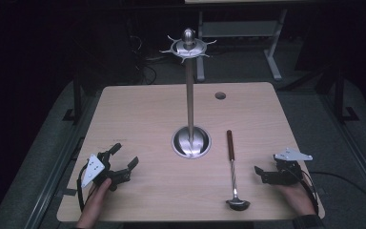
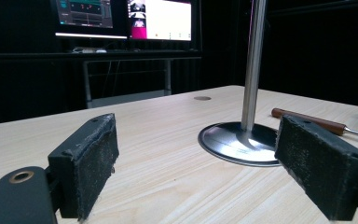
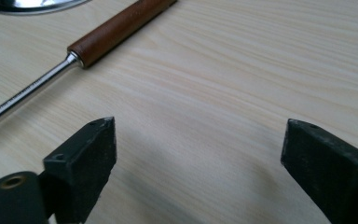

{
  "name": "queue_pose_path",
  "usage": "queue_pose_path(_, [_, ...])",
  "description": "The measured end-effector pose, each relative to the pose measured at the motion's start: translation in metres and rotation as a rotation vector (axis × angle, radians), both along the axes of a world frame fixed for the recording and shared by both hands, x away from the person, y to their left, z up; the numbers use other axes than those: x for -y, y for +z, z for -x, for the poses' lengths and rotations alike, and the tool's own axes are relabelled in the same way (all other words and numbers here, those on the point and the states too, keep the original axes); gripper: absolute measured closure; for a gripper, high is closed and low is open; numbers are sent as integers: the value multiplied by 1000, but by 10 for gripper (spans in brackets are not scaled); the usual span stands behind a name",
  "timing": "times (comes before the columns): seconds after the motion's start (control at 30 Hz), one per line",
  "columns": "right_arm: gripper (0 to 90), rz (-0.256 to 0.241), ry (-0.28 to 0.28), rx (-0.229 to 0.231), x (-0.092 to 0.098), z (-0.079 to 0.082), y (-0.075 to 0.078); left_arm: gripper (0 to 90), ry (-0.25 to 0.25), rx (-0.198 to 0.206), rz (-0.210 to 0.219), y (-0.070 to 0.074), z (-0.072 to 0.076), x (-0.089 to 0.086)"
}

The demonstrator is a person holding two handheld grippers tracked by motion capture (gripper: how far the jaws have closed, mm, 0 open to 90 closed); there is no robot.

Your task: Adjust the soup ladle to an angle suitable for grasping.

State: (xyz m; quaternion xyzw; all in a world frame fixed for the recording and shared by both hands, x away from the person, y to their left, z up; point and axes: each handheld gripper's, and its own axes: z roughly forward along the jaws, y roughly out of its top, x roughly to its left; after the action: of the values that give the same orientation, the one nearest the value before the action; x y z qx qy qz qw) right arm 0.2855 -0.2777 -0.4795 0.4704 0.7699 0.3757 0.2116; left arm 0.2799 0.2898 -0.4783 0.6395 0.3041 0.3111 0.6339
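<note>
We see the tall steel hook stand (image 1: pixel 190 138) at the middle of the pale wooden worktop (image 1: pixel 147 114). The wooden-handled steel ladle (image 1: pixel 233 171) lies just right of its base, bowl toward the near edge.

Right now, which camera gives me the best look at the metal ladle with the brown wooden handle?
The high view: it shows the whole metal ladle with the brown wooden handle, bowl nearest the person, lying right of the steel stand's round base. The right gripper view shows only its handle and shaft close up; the left gripper view catches just the handle.

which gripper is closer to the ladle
Right. The right gripper sits open just right of the ladle, beside its shaft. The left gripper is across the table, left of the stand's base.
</note>
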Motion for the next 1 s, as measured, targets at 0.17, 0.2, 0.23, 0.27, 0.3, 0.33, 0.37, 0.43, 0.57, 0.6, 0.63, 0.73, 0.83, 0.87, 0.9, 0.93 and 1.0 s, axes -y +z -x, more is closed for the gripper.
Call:
queue_pose_path(0.17, [191, -21, 16, -16, -3, -7, 2, 128, 0, 0, 0, 0, 0, 0])
queue_pose_path(0.2, [212, -27, 20, -16, -4, -8, 3, 128, 0, 0, 1, 0, 0, 0])
queue_pose_path(0.23, [222, -26, 22, -11, -6, -10, 3, 128, 0, 0, -4, 0, 0, 0])
queue_pose_path(0.27, [227, -24, 28, -7, -7, -12, 2, 128, 0, 0, 1, 0, 0, 0])
queue_pose_path(0.3, [245, -26, 31, -3, -8, -15, 2, 128, 0, 0, 1, 0, 0, 0])
queue_pose_path(0.33, [272, -37, 35, 3, -8, -17, 1, 128, 0, -1, -4, 0, 0, 0])
queue_pose_path(0.37, [301, -56, 36, -1, -8, -19, 0, 128, 0, -1, -9, 0, 0, -1])
queue_pose_path(0.43, [347, -60, 41, 19, -8, -23, 0, 128, -1, -1, -10, 0, 0, -1])
queue_pose_path(0.57, [456, -83, 42, 33, -9, -29, 1, 128, -1, -1, -9, 0, 0, -1])
queue_pose_path(0.6, [478, -90, 44, 41, -10, -31, 1, 128, -1, -1, -9, 0, 0, -1])
queue_pose_path(0.63, [510, -97, 48, 44, -10, -33, 1, 128, -1, -1, -7, 0, 0, -1])
queue_pose_path(0.73, [595, -114, 49, 47, -13, -41, 1, 128, 1, -4, 6, 0, 0, 0])
queue_pose_path(0.83, [676, -103, 66, 70, -17, -48, 1, 128, 0, 1, -1, 0, 0, 0])
queue_pose_path(0.87, [695, -105, 70, 70, -18, -49, 1, 128, 0, -1, 1, 0, 0, 0])
queue_pose_path(0.9, [714, -99, 72, 58, -20, -52, 1, 128, 0, -1, 1, 0, 0, 0])
queue_pose_path(0.93, [737, -93, 75, 51, -23, -54, 1, 128, 0, -1, 1, 0, 0, 0])
queue_pose_path(1.0, [789, -90, 87, 58, -26, -57, 1, 128, 0, -1, 1, 0, 0, 0])
